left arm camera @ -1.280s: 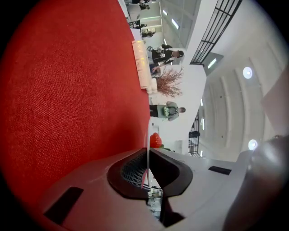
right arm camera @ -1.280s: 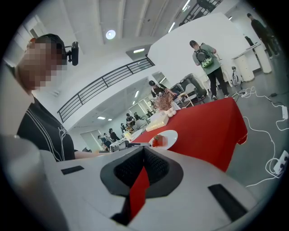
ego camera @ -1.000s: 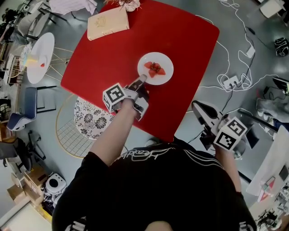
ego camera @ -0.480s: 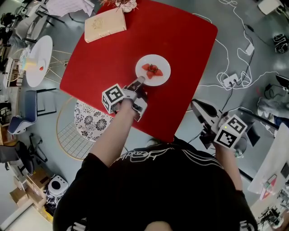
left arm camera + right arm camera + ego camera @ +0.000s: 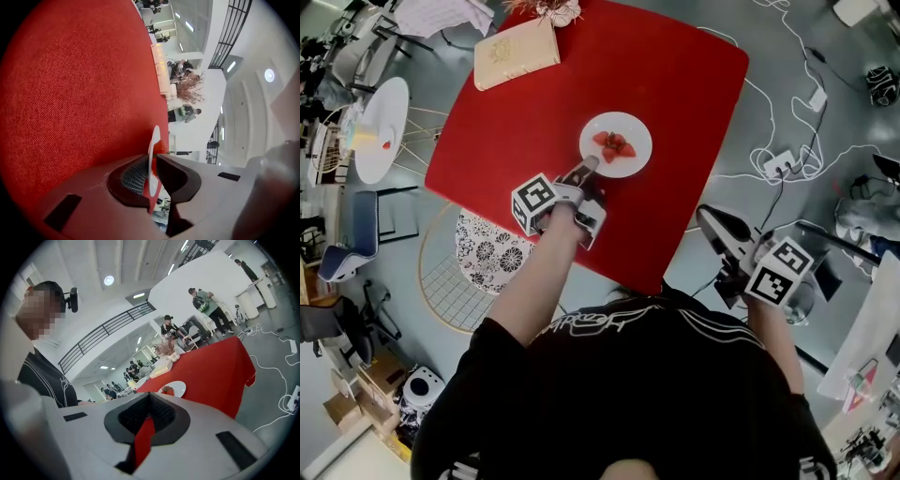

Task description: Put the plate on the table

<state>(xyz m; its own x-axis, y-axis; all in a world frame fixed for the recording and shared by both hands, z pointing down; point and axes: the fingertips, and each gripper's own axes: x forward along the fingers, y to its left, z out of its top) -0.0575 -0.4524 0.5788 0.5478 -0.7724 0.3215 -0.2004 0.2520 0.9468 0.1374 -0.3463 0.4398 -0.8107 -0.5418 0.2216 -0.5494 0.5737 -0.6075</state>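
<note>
Pinching the near rim of the plate (image 5: 637, 130) with the left tongs (image 5: 589, 168): jaws narrow, just now eased apart a little, with the rim between the pads and touching them. Holding the right tongs (image 5: 703, 216) off to the right beyond the table's edge, well apart from the plate, jaws together on nothing. Just ahead of the left tips, small, white and round, with red food (image 5: 613, 144) at the centre. Lying flat and face up on the red table (image 5: 680, 84); round, so without any long side.
</note>
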